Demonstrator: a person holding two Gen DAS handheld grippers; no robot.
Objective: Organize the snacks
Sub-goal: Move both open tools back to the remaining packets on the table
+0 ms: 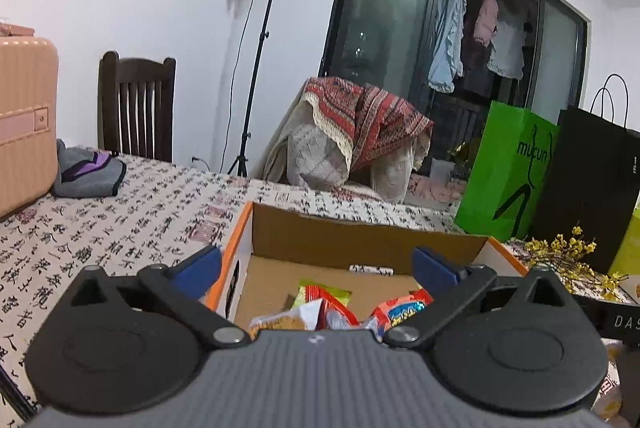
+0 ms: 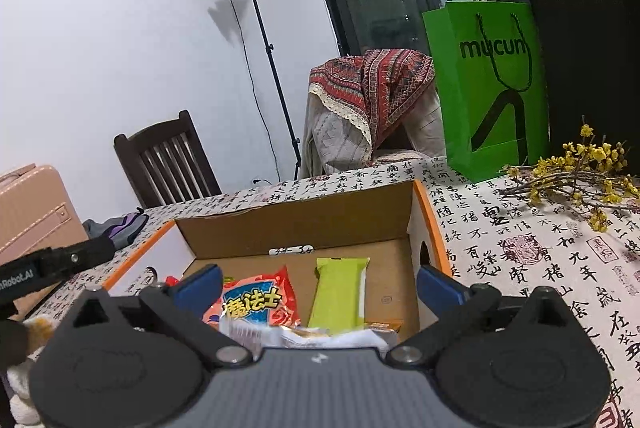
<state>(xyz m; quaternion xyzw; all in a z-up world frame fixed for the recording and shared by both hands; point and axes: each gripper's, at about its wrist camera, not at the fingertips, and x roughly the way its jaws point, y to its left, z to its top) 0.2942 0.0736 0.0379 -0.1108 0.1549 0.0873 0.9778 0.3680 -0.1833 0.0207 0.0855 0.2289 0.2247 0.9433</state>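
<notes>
Both grippers' fingers stand wide apart, holding nothing — left gripper point(image 1: 316, 266) and right gripper point(image 2: 318, 286) hover over the cardboard box point(image 2: 296, 224) on the worktop point(image 2: 520, 248). Inside lie a red snack packet point(image 2: 256, 302) and a green bar point(image 2: 340, 292).

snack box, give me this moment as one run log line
left gripper: open, empty, over cardboard box | right gripper: open, empty, over box | in box: red packet, green bar
</notes>
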